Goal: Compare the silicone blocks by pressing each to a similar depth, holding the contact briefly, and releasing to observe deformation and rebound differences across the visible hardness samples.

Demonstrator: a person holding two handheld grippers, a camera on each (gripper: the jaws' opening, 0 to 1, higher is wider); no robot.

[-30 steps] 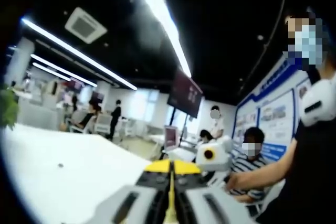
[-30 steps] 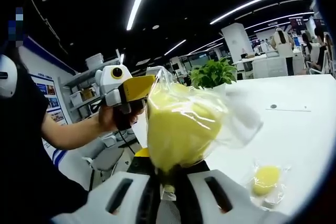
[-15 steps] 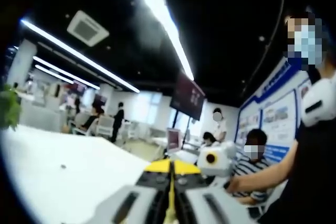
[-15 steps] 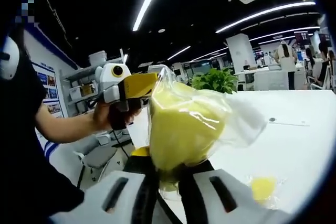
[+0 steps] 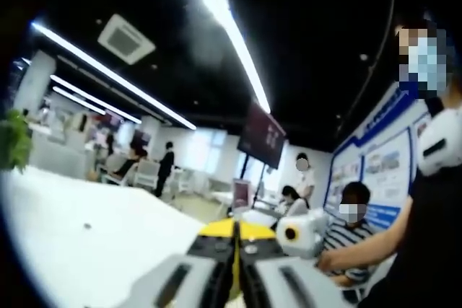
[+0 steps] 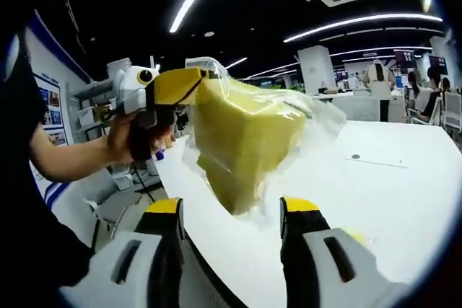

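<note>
In the right gripper view, the left gripper [image 6: 189, 86], its jaws pressed together, pinches the top of a bagged yellow block [image 6: 245, 142] held above the white table [image 6: 404, 185]. The right gripper [image 6: 231, 210] is spread wide just below the block.

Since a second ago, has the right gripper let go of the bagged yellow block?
Yes. The right gripper now stands open, and the bagged yellow block hangs from the left gripper, above the white table.
</note>
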